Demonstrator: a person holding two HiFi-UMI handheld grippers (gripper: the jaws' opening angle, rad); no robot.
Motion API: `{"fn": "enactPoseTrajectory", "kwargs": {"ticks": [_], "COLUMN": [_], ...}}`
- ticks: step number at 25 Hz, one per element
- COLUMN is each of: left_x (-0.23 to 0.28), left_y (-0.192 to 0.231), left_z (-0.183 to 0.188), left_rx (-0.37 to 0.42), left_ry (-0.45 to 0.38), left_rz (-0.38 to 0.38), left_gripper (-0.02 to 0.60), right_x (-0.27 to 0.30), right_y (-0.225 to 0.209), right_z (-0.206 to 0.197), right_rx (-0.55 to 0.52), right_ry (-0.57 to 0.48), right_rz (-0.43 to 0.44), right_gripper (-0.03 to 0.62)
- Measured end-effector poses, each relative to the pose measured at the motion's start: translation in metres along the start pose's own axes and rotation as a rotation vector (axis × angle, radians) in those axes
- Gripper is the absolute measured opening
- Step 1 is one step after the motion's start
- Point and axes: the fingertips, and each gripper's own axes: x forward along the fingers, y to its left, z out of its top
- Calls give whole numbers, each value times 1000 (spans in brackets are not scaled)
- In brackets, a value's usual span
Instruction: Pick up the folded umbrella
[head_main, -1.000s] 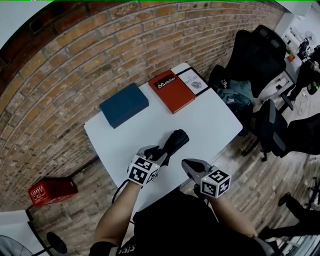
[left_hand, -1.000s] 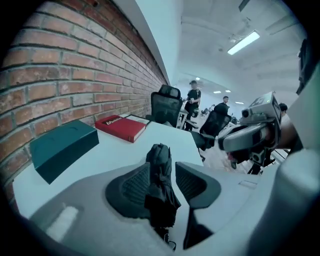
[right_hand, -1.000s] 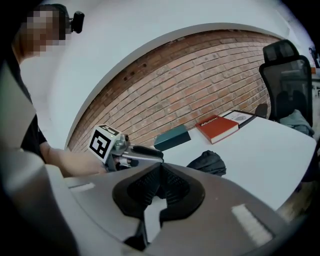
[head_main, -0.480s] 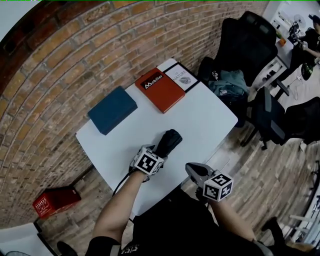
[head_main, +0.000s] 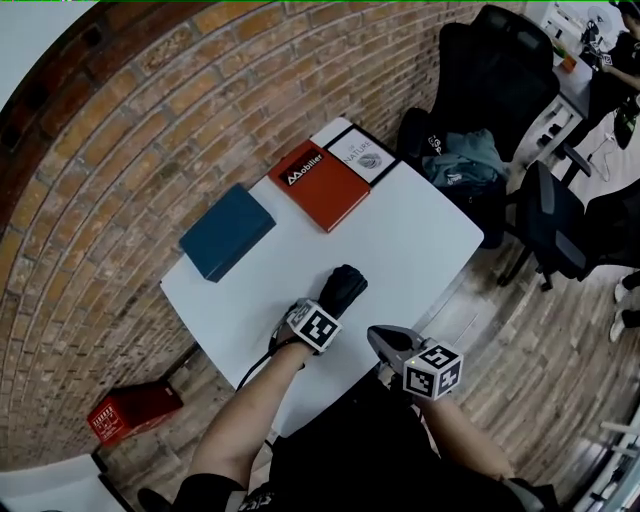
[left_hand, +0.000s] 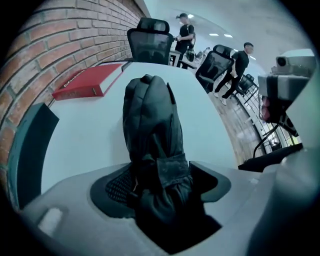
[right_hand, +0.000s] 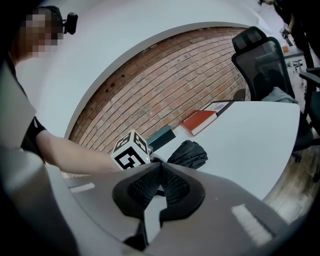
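The folded black umbrella (head_main: 345, 288) lies on the white table (head_main: 420, 230), near its front edge. My left gripper (head_main: 322, 306) points steeply down over the umbrella's near end. In the left gripper view its jaws stand wide, and the strapped end of the umbrella (left_hand: 150, 120) lies between them. The left pad (left_hand: 116, 186) is close against the fabric, while a gap shows at the right pad. My right gripper (head_main: 380, 338) hovers off the table's front edge with nothing in it. Its pads meet at the tips in the right gripper view (right_hand: 160, 172), beyond which the umbrella (right_hand: 189, 154) shows.
A blue book (head_main: 228, 232), a red book (head_main: 322, 183) and a white booklet (head_main: 362, 155) lie at the table's far side by the brick wall. Black office chairs (head_main: 490, 60) and a bag (head_main: 460, 160) stand to the right. A red crate (head_main: 130, 412) sits on the floor at left.
My left gripper has sunk and tipped downward onto the umbrella's near end, with its jaws now spread around it. The right gripper has shifted only slightly.
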Motion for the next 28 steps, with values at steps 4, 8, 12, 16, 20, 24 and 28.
{"fn": "enactPoseTrajectory", "kwargs": {"ticks": [4, 8, 12, 16, 20, 24, 28], "left_x": [4, 5, 6, 5, 2, 2, -6], "left_y": [1, 2, 3, 4, 5, 2, 2], "left_z": [0, 0, 0, 0, 1, 2, 7], "left_rx": [43, 38, 44, 44, 29, 38, 36], "left_ry": [68, 80, 131, 170, 168, 140, 96], "left_rz": [36, 37, 28, 19, 33, 62, 63], "left_gripper": [350, 351, 348, 333, 299, 281, 276], "right_x": [-5, -11, -12, -11, -16, -22, -26], "right_y": [-13, -27, -31, -27, -27, -29, -28], "right_z": [3, 5, 7, 8, 13, 20, 31], "right_rx": [18, 41, 59, 57, 41, 20, -2], "right_ry": [-15, -25, -30, -24, -29, -34, -39], "right_rz": [-19, -49, -54, -44, -41, -46, -50], "right_gripper": [-3, -3, -2, -2, -2, -2, -2]}}
